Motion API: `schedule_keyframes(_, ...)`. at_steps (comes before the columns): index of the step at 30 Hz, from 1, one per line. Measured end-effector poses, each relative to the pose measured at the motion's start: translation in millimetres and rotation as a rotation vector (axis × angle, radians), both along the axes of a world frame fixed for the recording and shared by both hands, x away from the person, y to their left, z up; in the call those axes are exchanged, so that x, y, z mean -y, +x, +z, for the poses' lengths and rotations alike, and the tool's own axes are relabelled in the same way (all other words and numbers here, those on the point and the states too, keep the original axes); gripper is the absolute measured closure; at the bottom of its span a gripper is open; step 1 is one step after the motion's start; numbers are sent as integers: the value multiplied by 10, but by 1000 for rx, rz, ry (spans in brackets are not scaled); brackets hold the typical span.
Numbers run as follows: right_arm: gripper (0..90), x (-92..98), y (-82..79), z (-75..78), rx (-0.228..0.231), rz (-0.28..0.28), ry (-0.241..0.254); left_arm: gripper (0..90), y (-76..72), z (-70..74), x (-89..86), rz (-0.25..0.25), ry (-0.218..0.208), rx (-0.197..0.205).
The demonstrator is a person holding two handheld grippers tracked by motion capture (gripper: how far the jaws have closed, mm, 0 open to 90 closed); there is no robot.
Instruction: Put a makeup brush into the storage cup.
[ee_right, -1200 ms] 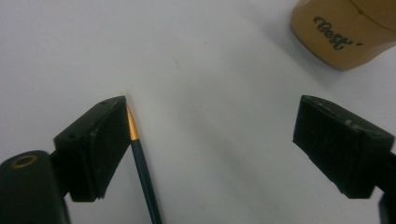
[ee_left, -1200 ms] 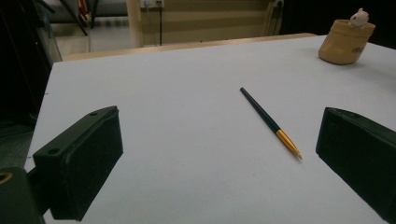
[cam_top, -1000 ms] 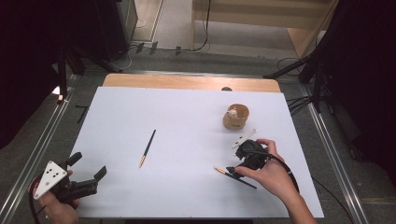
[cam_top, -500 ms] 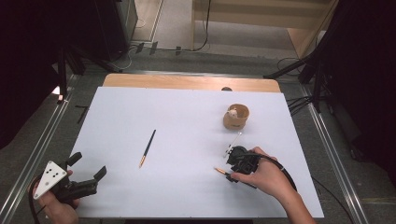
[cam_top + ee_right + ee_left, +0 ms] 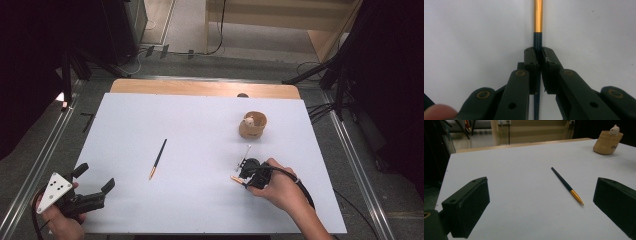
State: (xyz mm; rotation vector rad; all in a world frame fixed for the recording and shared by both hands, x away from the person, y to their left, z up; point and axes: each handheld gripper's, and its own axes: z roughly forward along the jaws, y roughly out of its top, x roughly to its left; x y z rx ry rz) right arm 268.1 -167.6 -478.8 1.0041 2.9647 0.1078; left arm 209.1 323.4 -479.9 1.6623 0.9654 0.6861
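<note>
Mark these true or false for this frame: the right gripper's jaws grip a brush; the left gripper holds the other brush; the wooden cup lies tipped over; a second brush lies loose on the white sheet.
1. The right gripper has its jaws shut on a dark-handled, gold-ferruled brush: true.
2. The left gripper holds the other brush: false, its jaws are open and hold nothing.
3. The small wooden cup lies tipped over: false, it stands upright.
4. A second dark, gold-tipped brush lies loose on the white sheet: true.

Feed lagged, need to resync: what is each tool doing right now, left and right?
Left tool: open, holding nothing, over the white table.
Right tool: just closed, now shut on the dark pen with the gold end, which lies on the table.
</note>
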Motion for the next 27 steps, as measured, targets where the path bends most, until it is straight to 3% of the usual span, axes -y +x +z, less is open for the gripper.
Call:
schedule_keyframes(7, 849, 19, -19, 18, 23, -6, 29, 12, 0, -3, -27, 8, -5, -1)
schedule_keyframes(12, 851, 70, -23, 129, 80, -19, 127, 12, 1, -4, -17, 5, -3, -1)
schedule_keyframes(14, 851, 74, -26, 151, 89, -18, 137, 12, 0, -4, -18, 6, -3, -2)
schedule_keyframes(16, 851, 82, -32, 194, 114, -17, 174, 12, 0, -5, -20, 7, -3, -1)
schedule_keyframes(18, 851, 105, -33, 254, 167, -10, 238, 12, 0, -5, -21, 7, -5, -1)
schedule_keyframes(19, 851, 105, -33, 254, 167, -10, 238, 12, -1, -4, -21, 7, -5, 0)
schedule_keyframes(20, 852, 125, -29, 293, 204, -11, 286, 12, -2, -3, -22, 7, -4, 0)
schedule_keyframes(22, 852, 146, -32, 331, 241, -27, 333, 12, -3, -3, -24, 8, -3, -1)
schedule_keyframes(24, 851, 160, -33, 351, 262, -31, 349, 12, -3, -4, -25, 8, -3, -1)
schedule_keyframes(25, 851, 181, -40, 385, 289, -41, 400, 12, -2, -4, -25, 9, -4, 0)
schedule_keyframes(26, 851, 181, -40, 385, 289, -41, 400, 12, -3, -4, -26, 9, -4, -1)
schedule_keyframes(27, 852, 202, -44, 410, 326, -30, 444, 12, -4, -2, -28, 9, -2, 0)
